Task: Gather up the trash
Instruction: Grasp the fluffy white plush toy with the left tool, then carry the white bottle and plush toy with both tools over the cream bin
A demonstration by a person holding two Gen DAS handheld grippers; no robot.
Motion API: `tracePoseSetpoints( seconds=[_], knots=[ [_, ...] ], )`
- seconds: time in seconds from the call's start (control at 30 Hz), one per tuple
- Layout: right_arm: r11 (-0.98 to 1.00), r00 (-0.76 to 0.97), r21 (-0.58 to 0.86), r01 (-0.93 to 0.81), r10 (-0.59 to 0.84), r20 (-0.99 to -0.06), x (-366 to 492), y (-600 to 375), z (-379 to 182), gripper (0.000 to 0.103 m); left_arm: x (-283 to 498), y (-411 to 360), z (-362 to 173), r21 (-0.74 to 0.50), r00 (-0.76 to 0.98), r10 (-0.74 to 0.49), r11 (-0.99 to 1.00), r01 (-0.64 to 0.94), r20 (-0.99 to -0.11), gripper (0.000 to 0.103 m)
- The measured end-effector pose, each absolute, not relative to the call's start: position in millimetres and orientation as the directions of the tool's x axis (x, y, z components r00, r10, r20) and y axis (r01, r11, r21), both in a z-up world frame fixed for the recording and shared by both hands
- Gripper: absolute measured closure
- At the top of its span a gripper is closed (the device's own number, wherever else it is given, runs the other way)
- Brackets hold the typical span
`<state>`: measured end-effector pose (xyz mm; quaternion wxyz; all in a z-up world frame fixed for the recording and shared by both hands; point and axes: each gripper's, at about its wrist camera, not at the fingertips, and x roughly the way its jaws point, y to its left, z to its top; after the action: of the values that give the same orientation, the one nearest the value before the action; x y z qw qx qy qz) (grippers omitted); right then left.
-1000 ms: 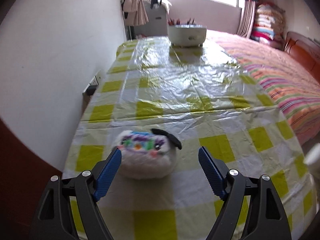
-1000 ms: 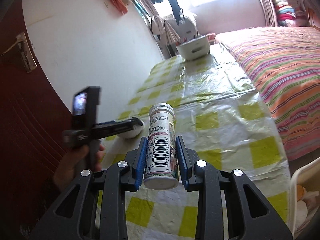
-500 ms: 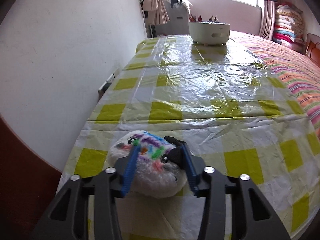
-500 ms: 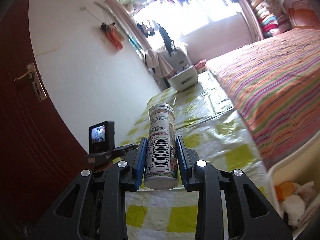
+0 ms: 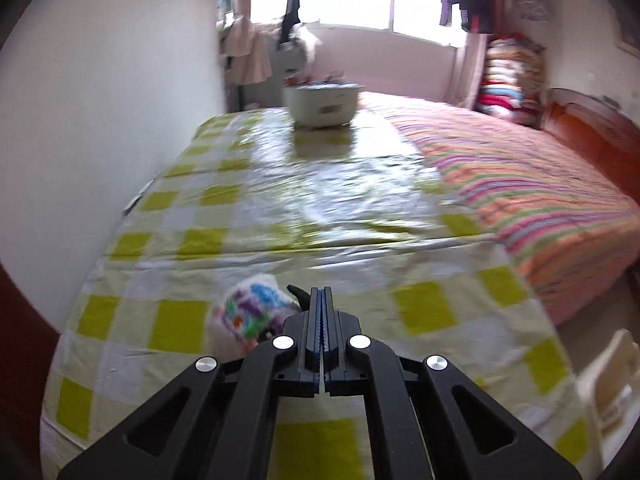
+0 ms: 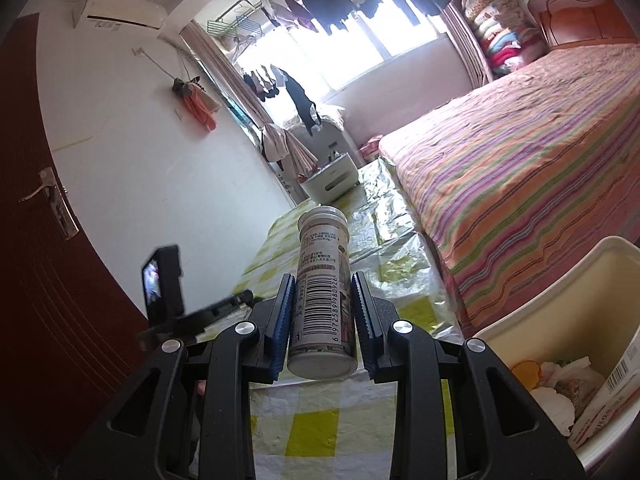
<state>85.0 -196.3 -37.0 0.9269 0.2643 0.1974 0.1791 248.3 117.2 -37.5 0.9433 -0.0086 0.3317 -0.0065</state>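
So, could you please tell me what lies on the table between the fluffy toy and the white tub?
Nothing: in the left wrist view, the stretch from the fluffy toy to the white tub is bare checked tablecloth under shiny plastic.

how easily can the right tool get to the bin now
Probably yes. The open bin sits close on the right of the right tool, with nothing between them. The tool is shut on the bottle, so it could drop that in, not grab.
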Motion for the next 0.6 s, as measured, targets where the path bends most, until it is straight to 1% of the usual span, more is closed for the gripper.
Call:
tracePoseSetpoints(
  seconds=[0.1,0.17,0.23,0.33,0.43,0.57,0.6],
  knots=[
    [0.796,0.855,0.562,-0.223,0.437,-0.281,88,-196,-40,0.075,238,108,-23,-0.046,0.794,-0.081,0.997,0.066,-0.603,0.102],
    [0.796,0.851,0.562,-0.224,0.441,-0.286,90,-195,-42,0.075,232,109,-16,-0.063,0.804,-0.097,0.995,0.074,-0.587,0.102],
    [0.788,0.845,0.573,-0.226,0.451,-0.287,93,-193,-44,0.075,231,115,-13,-0.087,0.798,-0.118,0.993,0.082,-0.592,0.102],
    [0.790,0.841,0.567,-0.235,0.458,-0.289,95,-189,-44,0.075,231,131,-12,-0.108,0.795,-0.110,0.993,0.056,-0.597,0.102],
    [0.788,0.836,0.566,-0.243,0.466,-0.289,100,-185,-44,0.075,232,143,-17,-0.077,0.790,-0.078,0.996,0.039,-0.608,0.102],
    [0.780,0.834,0.576,-0.244,0.472,-0.287,104,-183,-47,0.075,234,155,-20,-0.131,0.781,-0.109,0.991,0.035,-0.615,0.102],
    [0.781,0.833,0.574,-0.247,0.474,-0.287,104,-182,-47,0.075,234,151,-20,-0.111,0.774,-0.108,0.993,0.049,-0.624,0.102]
  ],
)
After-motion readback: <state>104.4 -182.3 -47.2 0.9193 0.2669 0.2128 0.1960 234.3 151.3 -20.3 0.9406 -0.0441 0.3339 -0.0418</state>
